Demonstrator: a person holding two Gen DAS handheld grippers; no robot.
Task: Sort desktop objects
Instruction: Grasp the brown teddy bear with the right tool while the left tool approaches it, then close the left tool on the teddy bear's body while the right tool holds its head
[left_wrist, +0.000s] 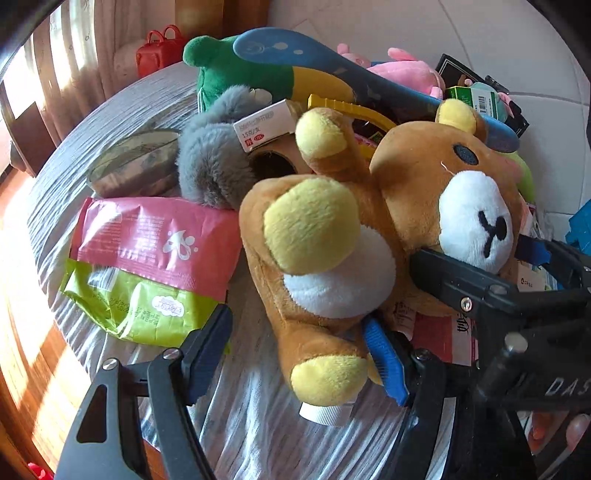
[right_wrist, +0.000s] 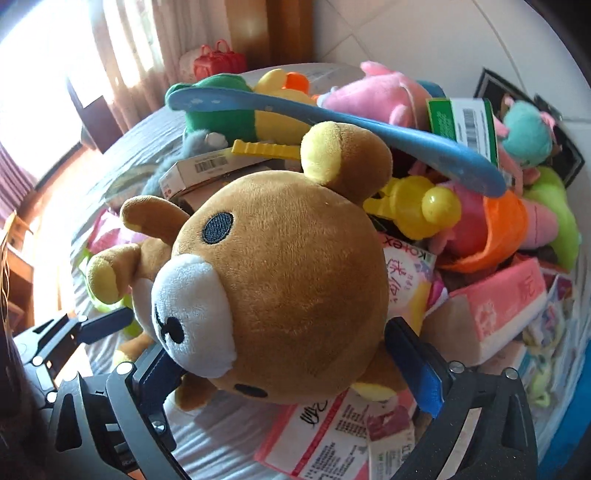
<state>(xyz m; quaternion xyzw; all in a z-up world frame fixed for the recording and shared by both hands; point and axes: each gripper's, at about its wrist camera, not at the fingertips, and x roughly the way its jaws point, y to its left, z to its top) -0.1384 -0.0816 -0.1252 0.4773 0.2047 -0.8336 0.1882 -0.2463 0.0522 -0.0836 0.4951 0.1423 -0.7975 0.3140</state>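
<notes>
Round counter (left_wrist: 122, 107) under a grey-white striped, wrinkled cloth. Wooden floor (left_wrist: 26, 280) at left, warm brown, with strong sun patches. Beige curtains (left_wrist: 66, 62) hang at upper left, backlit; the window (right_wrist: 33, 74) behind them is blown out bright. Dark wood furniture (right_wrist: 92, 118) stands by the curtains, kind unclear. Wooden post or door frame (right_wrist: 280, 33) at top centre. White tiled wall (left_wrist: 498, 48) at upper right. Red handbag (left_wrist: 159, 50) beyond the counter's far edge, next to something white.

Round counter (left_wrist: 122, 110) under a grey striped cloth.
On it lie a brown bear plush (left_wrist: 351, 229), pink packet (left_wrist: 155, 243), green packet (left_wrist: 140, 306) and metal bowl (left_wrist: 136, 166).
</notes>
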